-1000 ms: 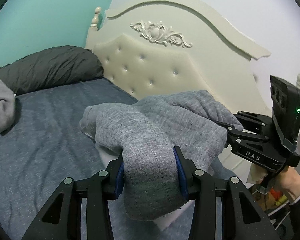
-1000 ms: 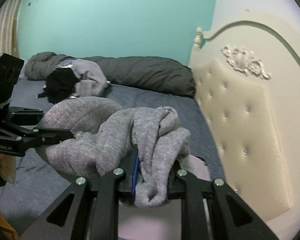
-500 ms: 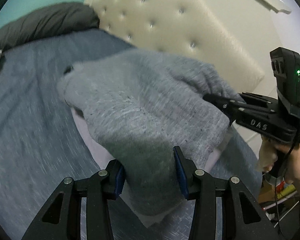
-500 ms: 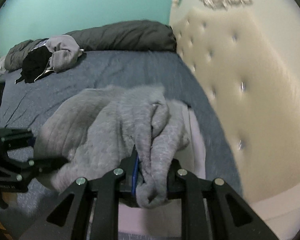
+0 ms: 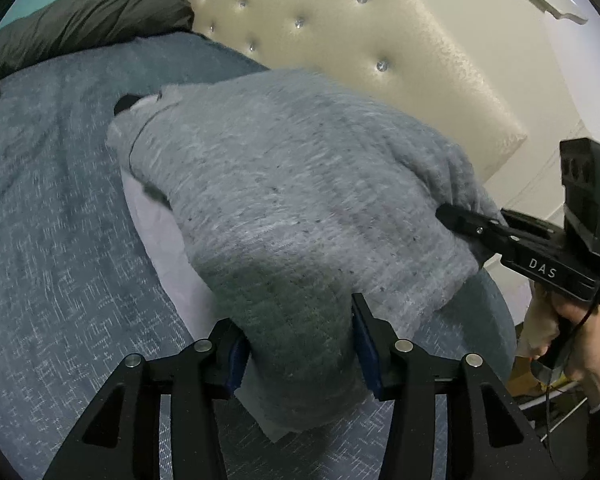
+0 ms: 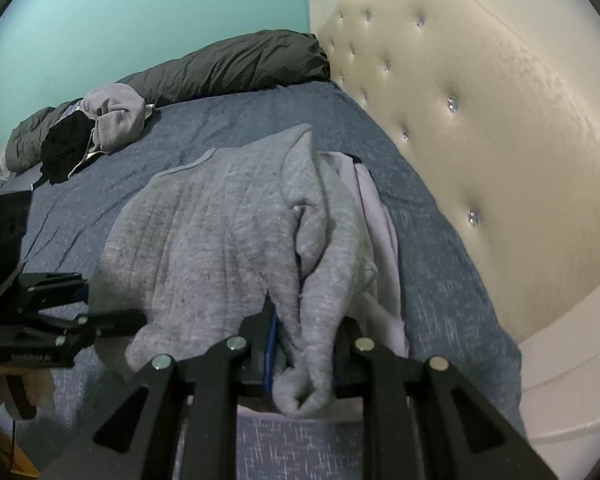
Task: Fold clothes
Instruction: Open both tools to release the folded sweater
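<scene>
A grey knit sweater is stretched between both grippers, low over the blue bed. My left gripper is shut on one bunched end of it. My right gripper is shut on the other bunched end. The right gripper also shows in the left wrist view, biting the sweater's far edge. The left gripper shows in the right wrist view at the sweater's left edge. A pale lilac garment lies flat on the bed under the sweater, also seen in the right wrist view.
A cream tufted headboard stands close on the right. A dark grey pillow lies against the far teal wall. A heap of grey and black clothes sits at the bed's far left. The bed's edge is near the right hand.
Both grippers have lowered the sweater toward the bed and spread it out flatter over the lilac garment. The views have tilted down.
</scene>
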`<action>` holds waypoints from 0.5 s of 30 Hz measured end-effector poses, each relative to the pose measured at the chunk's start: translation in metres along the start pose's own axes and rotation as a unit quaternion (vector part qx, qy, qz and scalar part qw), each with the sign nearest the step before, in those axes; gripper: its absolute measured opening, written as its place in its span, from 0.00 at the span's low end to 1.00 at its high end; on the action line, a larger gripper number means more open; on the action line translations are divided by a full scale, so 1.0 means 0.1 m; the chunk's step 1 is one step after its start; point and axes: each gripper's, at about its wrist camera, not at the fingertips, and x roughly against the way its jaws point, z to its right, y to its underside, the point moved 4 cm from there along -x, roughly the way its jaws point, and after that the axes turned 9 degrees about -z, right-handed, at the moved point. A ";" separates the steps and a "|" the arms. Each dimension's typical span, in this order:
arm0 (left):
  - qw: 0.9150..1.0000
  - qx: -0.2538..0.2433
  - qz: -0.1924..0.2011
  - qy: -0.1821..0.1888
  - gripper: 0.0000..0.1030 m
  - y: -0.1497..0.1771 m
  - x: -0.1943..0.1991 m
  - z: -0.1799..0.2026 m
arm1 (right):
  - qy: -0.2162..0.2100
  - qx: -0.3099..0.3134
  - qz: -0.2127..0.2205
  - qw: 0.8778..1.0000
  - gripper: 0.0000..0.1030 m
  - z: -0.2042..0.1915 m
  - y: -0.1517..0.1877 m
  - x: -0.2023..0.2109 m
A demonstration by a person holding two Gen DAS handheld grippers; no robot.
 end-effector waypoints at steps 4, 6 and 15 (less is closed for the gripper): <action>1.000 0.019 -0.007 0.013 0.58 0.05 0.04 -0.07 | -0.030 -0.040 -0.015 0.999 0.18 0.11 0.10 -0.11; 0.999 0.031 -0.007 0.011 0.62 0.06 0.11 -0.11 | -0.047 -0.058 -0.026 0.997 0.22 0.16 0.14 -0.15; 0.993 0.004 0.086 -0.086 0.64 -0.04 0.80 -0.15 | 0.028 -0.067 0.050 0.996 0.61 0.23 0.07 0.41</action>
